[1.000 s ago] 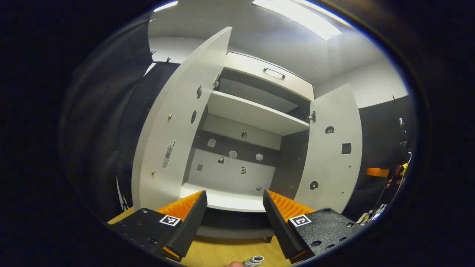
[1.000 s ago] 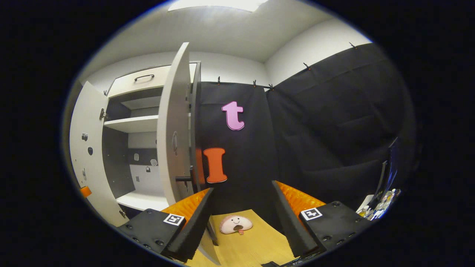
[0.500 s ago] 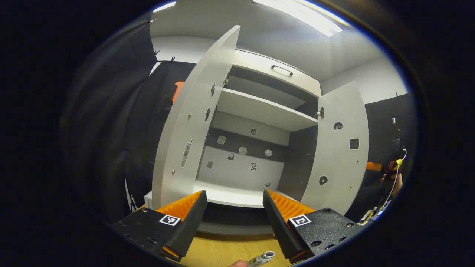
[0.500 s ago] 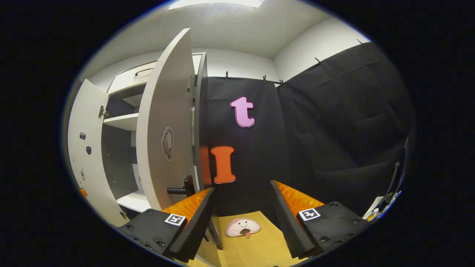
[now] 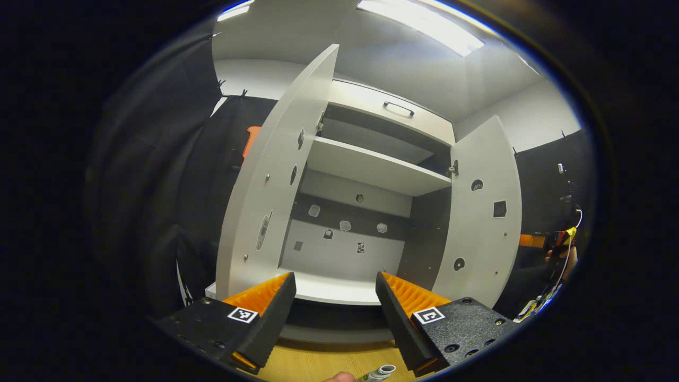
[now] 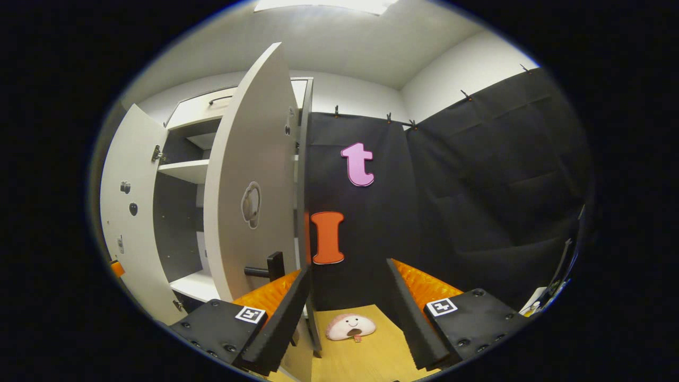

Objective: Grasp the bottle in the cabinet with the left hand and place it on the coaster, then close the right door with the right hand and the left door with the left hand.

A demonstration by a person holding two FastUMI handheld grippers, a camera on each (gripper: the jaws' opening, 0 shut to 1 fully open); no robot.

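In the left gripper view the white cabinet point(image 5: 366, 159) stands with both doors swung out and bare shelves. My left gripper point(image 5: 334, 300) is open in front of its bottom shelf, holding nothing. Below its fingers the bottle's capped top point(image 5: 383, 370) pokes up over the wooden table. In the right gripper view my right gripper point(image 6: 347, 302) is open beside the outer face of the right door point(image 6: 249, 175). Its left finger point(image 6: 286, 313) is close to the door's lower edge, under the black handle point(image 6: 265, 270); I cannot tell if it touches. The left door point(image 6: 127, 212) is open beyond.
A pink round pad with a face point(image 6: 350, 326) lies on the wooden table point(image 6: 371, 355) between the right gripper's fingers. Black cloth walls stand behind and to the right. Far right in the left gripper view, an orange gripper part point(image 5: 533, 240) shows behind the right door point(image 5: 482, 212).
The right gripper has come round to the outer side of the right door, whose face and handle now show more. The left gripper has shifted slightly and stays open.
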